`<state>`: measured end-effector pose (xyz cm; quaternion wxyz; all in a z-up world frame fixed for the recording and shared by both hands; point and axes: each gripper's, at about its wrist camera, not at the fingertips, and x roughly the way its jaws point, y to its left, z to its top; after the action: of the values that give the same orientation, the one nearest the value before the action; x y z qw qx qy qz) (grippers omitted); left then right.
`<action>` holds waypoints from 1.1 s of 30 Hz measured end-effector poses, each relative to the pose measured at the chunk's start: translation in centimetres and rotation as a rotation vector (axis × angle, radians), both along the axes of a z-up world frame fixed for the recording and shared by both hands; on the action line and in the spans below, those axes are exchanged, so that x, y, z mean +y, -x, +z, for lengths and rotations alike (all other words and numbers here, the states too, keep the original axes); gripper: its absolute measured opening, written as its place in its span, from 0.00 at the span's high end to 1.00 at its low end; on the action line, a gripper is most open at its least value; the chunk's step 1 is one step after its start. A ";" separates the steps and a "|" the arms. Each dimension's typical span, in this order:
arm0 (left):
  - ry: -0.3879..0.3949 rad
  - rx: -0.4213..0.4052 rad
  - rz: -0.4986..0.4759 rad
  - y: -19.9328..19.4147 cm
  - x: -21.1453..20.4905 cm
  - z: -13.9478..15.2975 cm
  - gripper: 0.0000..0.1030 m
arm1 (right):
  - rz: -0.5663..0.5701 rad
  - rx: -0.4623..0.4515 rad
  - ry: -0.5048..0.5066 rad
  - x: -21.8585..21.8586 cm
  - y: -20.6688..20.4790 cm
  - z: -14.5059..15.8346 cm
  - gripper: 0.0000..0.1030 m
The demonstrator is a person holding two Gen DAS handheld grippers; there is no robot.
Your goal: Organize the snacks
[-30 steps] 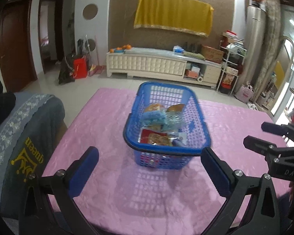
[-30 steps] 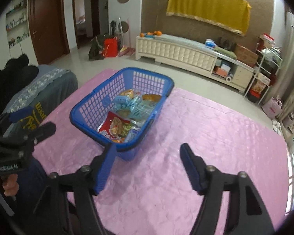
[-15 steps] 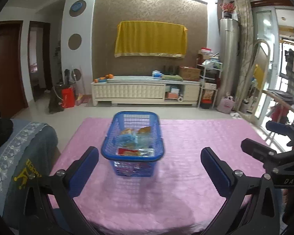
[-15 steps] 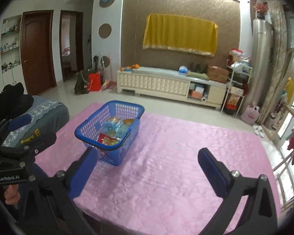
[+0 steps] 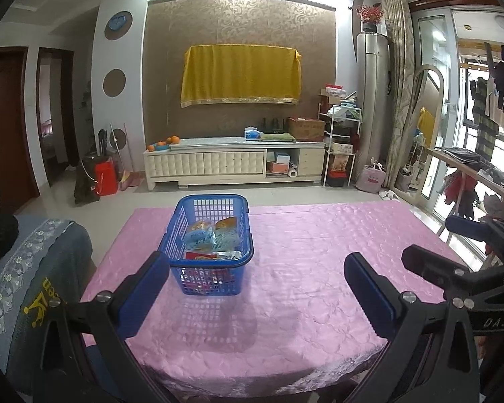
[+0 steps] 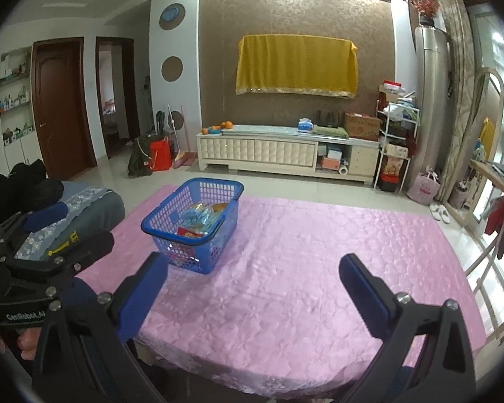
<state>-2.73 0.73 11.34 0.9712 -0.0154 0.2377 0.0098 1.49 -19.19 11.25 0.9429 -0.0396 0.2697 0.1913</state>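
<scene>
Snacks gathered, both grippers released
The blue plastic lattice basket [image 5: 211,235] holds the foil snack packets [image 5: 215,238] on the pink quilted tablecloth [image 5: 319,268]; left gripper [image 5: 257,288] and right gripper [image 6: 253,288] gape empty; careless re-approach could nudge it.

Perforated plastic basket [image 5: 211,231] on glossy quilted pink cloth [image 5: 302,285].
</scene>
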 end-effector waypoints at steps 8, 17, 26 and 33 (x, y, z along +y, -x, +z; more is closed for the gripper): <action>0.001 -0.005 -0.017 0.5 -0.4 0.0 0.00 | -0.023 -0.022 -0.029 -0.8 1.3 0.2 0.00; 0.010 0.004 -0.009 0.8 -0.3 -0.6 0.00 | -0.021 -0.002 -0.022 -0.8 1.4 -0.2 0.00; 0.022 0.010 -0.017 1.1 -0.6 -0.8 0.00 | -0.027 -0.002 -0.017 -1.0 1.7 -0.3 0.00; 0.031 0.012 -0.016 1.3 -0.7 -0.6 0.00 | -0.031 0.003 -0.015 -1.2 1.6 -0.2 0.00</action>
<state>-4.04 0.01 10.77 0.9695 -0.0283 0.2435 -0.0014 -0.14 -20.41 11.05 0.9457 -0.0280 0.2700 0.1789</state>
